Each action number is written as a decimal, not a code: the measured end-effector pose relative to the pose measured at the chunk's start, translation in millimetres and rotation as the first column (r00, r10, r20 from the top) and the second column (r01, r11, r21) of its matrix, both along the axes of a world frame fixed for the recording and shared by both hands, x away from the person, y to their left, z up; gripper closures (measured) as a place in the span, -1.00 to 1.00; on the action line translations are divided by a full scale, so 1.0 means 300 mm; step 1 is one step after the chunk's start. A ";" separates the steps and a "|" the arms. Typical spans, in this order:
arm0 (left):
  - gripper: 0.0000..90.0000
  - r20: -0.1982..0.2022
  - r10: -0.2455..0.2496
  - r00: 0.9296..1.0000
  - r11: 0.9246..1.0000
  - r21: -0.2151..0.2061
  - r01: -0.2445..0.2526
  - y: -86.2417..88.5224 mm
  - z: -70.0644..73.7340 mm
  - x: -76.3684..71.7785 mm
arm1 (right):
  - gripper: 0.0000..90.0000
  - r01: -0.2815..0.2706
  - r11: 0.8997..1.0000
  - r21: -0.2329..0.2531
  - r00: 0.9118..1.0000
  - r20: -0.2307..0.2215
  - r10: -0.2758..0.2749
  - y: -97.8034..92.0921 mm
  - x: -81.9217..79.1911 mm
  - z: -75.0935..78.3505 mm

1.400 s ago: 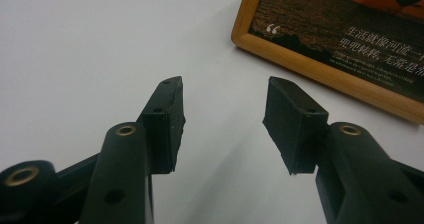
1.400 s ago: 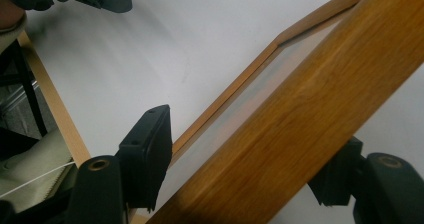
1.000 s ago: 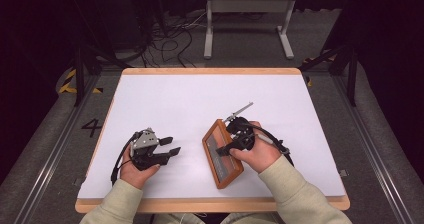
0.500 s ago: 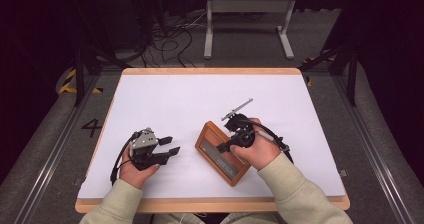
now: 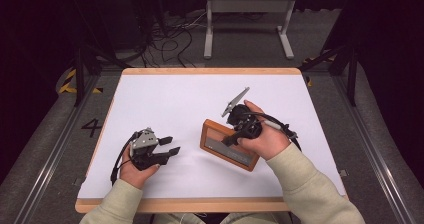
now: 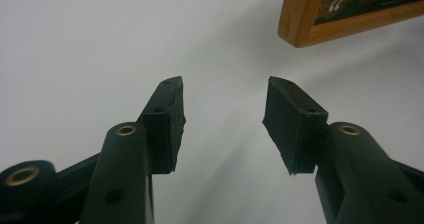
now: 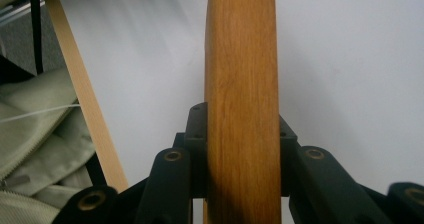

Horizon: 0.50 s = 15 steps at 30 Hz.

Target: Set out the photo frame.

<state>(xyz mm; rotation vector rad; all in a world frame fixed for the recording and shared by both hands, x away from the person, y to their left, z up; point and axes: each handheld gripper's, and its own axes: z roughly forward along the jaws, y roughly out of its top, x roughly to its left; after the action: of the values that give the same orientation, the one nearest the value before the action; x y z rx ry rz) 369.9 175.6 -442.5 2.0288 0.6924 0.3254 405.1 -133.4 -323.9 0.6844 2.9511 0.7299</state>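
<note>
wooden picture frame [image 5: 231, 146] lies on white table [image 5: 165, 99], right of centre. right gripper [image 5: 231, 140] clamps frame's wooden edge, jaws tight on both faces. left gripper [image 5: 171, 145] idle, jaws apart, holding nothing. frame likely rigid, light; glazed front probably fragile, so grip rim only.

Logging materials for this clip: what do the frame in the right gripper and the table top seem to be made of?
The frame looks like wood with a smooth, warm orange-brown finish; grain streaks run along its edge where the right gripper clamps it. The table top is matte white, perhaps laminate or a sheet, edged with a pale wooden rim.
</note>
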 end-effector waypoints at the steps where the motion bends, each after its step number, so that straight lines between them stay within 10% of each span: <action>1: 0.13 0.001 -0.001 1.000 1.000 0.002 0.001 0.001 0.000 0.000 | 0.58 -0.022 1.000 -0.003 1.000 0.006 0.022 0.000 0.004 0.005; 15: 0.13 -0.003 0.000 1.000 1.000 -0.002 0.000 0.003 -0.001 0.001 | 0.58 -0.253 0.967 -0.035 0.967 -0.010 0.253 0.020 0.096 0.018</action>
<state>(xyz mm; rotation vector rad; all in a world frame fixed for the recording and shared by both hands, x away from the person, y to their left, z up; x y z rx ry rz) 370.1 176.4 -442.8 2.0280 0.6944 0.3219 433.7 -127.4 -318.6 0.3096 3.0831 0.6859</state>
